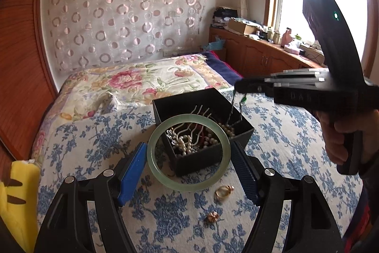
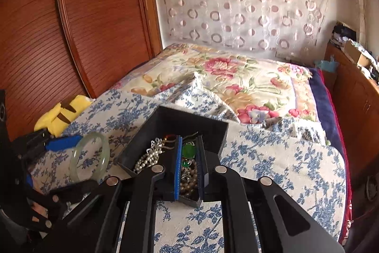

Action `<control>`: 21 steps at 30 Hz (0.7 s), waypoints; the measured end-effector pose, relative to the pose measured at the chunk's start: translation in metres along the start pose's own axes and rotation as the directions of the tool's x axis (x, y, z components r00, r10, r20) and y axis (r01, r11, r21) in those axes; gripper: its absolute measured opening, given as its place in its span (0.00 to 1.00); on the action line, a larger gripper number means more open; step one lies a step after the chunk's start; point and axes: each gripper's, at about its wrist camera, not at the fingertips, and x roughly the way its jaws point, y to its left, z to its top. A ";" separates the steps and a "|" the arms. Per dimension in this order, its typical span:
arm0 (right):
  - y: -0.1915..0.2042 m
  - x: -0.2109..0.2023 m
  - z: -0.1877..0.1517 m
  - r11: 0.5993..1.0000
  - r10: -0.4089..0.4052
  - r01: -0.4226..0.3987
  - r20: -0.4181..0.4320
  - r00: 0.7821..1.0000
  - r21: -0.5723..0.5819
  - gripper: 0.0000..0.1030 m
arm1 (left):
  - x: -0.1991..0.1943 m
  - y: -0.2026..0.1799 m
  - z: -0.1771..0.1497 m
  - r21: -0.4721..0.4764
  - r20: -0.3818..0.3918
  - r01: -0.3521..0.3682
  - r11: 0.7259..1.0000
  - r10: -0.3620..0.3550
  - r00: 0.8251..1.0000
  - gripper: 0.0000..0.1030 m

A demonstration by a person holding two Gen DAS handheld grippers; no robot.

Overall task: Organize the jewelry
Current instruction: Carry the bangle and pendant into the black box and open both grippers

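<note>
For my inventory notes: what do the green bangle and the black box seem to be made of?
The bangle looks like jade or glass: pale green, translucent, glossy, with the bedspread showing through. The box looks like matte black cardboard or plastic: dull, flat thin walls; I cannot tell which.

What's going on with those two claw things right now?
Left gripper shut on jade bangle. Right gripper shut on green-beaded chain over black box. Nothing blocking.

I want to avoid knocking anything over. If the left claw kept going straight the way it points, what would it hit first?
Probably the black box. The left claw, holding the jade bangle, points straight at its near wall, with pearls behind it. Depth is unclear; if the claw is high enough, it might pass over the rim.
</note>
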 end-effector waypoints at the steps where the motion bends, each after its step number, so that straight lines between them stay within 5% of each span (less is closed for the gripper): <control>1: -0.001 0.002 -0.002 1.000 -0.002 0.002 -0.006 1.000 0.001 0.13 | 0.001 0.000 0.001 0.001 -0.001 -0.001 1.000 0.001 1.000 0.67; 12: -0.020 0.007 -0.017 0.999 0.026 -0.025 -0.034 0.999 0.046 0.13 | 0.033 -0.011 0.018 0.033 -0.018 -0.012 0.999 0.012 1.000 0.67; 21: -0.028 -0.004 -0.009 0.988 0.131 -0.131 0.007 0.991 0.086 0.13 | 0.055 -0.019 0.023 0.042 -0.037 -0.018 0.999 0.019 0.999 0.67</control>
